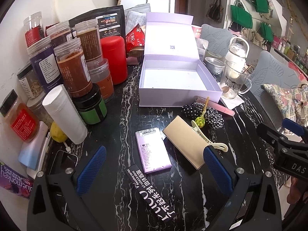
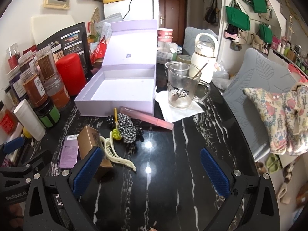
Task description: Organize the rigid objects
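My left tongs [image 1: 154, 171] stand spread wide over the desk [image 1: 192, 188], grasping nothing; between their blue pads lie a purple flat box [image 1: 153, 150] and a black lettered strip [image 1: 151, 192], the latter showing whole only in the left view. The tan box [image 1: 184, 142] touches the right pad's tip, with the cream hair clip [image 1: 209, 140] against it. My right tongs [image 2: 151, 171] are likewise released over bare marble. The right view alone shows the pink tube [image 2: 147, 118] whole, just in front of the open lavender box [image 2: 119, 88], beside the scrunchie [image 2: 128, 129].
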A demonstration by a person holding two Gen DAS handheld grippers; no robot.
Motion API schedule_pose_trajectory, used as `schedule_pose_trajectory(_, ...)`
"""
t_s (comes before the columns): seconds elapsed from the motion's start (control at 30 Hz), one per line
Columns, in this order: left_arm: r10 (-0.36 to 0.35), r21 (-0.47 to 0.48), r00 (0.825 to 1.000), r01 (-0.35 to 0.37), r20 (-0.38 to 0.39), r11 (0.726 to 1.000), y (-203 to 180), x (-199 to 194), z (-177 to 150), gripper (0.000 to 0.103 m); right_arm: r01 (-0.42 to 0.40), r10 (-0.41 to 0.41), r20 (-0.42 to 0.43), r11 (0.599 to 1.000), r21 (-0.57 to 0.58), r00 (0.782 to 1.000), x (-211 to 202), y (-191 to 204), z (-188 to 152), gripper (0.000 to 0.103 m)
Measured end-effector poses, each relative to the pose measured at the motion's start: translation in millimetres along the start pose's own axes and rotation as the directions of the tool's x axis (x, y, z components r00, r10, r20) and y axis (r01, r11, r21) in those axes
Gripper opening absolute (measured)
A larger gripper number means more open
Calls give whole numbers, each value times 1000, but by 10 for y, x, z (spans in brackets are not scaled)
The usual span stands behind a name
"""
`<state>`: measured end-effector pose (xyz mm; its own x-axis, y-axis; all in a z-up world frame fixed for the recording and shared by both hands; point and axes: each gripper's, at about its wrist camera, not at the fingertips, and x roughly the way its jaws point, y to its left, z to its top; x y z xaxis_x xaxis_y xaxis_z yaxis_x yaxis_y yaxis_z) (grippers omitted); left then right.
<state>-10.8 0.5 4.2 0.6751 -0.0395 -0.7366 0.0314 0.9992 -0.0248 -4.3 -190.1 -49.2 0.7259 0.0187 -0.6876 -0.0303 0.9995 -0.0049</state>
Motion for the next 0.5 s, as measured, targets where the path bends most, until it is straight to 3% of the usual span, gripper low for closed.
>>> schedule_pose_trajectory(0.5, 9, -25, 1000, -9, -3, 1000, 47, -38, -71, 103, -28, 28, 9, 999, -21, 1000, -68, 49, -36, 103)
